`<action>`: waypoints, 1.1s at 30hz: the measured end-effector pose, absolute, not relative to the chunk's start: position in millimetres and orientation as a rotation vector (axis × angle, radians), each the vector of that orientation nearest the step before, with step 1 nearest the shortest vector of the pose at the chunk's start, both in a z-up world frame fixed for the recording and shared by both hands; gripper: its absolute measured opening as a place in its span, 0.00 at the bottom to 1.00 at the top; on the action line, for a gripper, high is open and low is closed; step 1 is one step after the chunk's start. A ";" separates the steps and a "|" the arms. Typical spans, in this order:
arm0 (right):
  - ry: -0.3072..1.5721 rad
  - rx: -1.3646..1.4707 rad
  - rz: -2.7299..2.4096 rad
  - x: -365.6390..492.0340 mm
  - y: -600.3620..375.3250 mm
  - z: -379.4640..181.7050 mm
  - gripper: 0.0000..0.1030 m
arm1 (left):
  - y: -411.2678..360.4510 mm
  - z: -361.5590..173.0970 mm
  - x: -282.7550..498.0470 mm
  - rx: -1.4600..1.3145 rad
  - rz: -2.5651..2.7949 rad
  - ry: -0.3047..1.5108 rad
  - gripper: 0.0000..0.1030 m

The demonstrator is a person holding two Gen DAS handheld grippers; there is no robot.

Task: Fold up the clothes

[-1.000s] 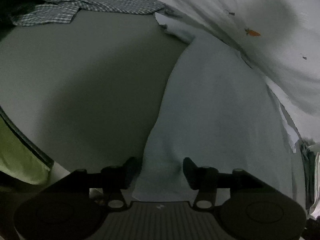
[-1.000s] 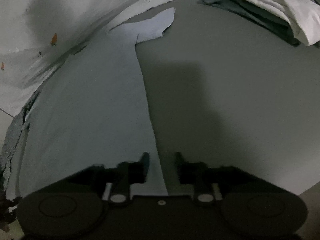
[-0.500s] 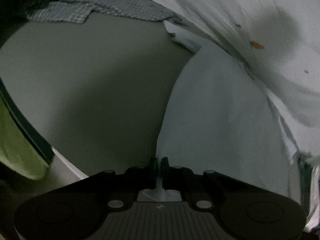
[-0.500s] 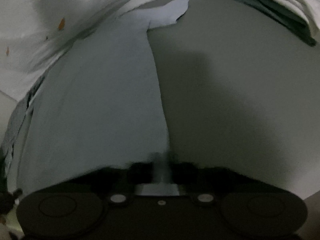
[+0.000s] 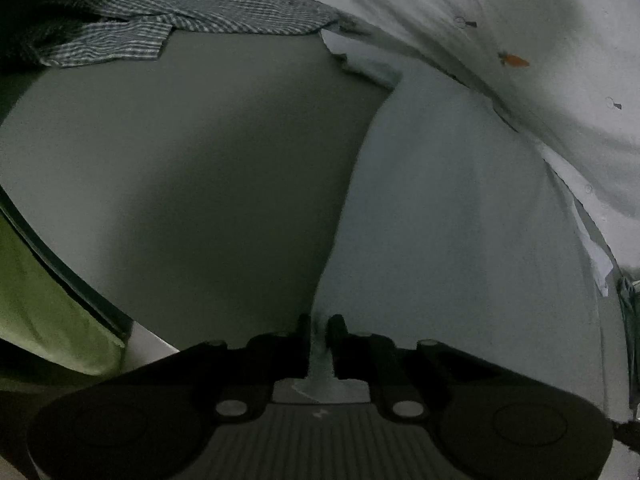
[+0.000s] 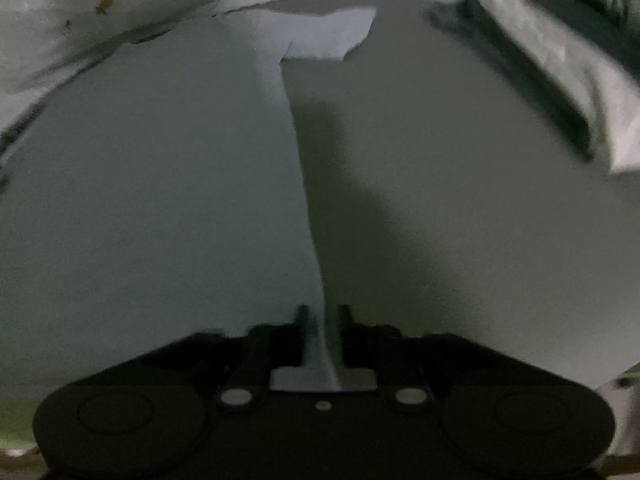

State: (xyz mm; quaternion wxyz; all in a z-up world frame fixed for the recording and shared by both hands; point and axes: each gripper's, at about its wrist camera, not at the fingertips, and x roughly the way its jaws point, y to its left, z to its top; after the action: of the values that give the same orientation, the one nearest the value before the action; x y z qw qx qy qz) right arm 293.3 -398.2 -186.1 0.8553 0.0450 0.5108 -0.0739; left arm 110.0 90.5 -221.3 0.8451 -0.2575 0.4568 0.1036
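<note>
- The pale blue garment [image 5: 460, 208] is lying spread flat on the grey table [image 5: 200, 184], its near corners reaching right up to both grippers.
- The left gripper [image 5: 319, 326] is pinching the garment's near left corner: its jaws are standing narrow, with a fold of the cloth bunched between the dark fingers [image 5: 304, 330]. The jaws have just been easing slightly apart, yet the cloth is sitting pressed between the pads.
- From that grip the garment's left edge is running away up the table toward a short sleeve at the far end.
- The right gripper [image 6: 322, 316] is gripping the garment's [image 6: 152, 184] right edge; its jaws are standing a little wider than the left pair and have just been opening, with a strip of fabric filling the gap between them.
- In the right wrist view the garment is lying to the left of the gripper, and its sleeve [image 6: 320, 32] is sticking out to the right at the far end.
- A checked shirt [image 5: 192, 16] is lying crumpled at the far left of the table, well apart from the garment.
- A white sheet with small orange prints [image 5: 520, 40] is draping along the garment's far side.
- A stack of folded clothes [image 6: 560, 64] is sitting at the table's far right.
</note>
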 end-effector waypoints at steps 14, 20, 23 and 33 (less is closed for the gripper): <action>0.944 0.137 -0.025 394.8 -260.9 -184.1 0.98 | 187.9 -202.7 221.5 -0.529 0.239 0.932 0.47; 0.932 0.169 0.021 451.6 -200.1 -204.0 1.00 | 207.0 -206.5 304.6 -0.471 0.174 0.961 0.51; 0.884 0.110 0.003 475.8 -173.9 -211.0 1.00 | 217.2 -208.6 348.9 -0.434 0.140 0.980 0.57; 0.773 0.053 -0.139 539.4 -137.7 -234.2 1.00 | 245.0 -222.1 468.1 -0.336 0.101 0.988 0.64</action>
State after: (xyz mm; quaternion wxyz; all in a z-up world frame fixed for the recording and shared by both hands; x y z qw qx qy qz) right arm 539.4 -137.7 -234.2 0.9236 0.0259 0.3765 -0.0677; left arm 468.1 245.0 -222.1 0.8657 -0.1605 0.4718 0.0481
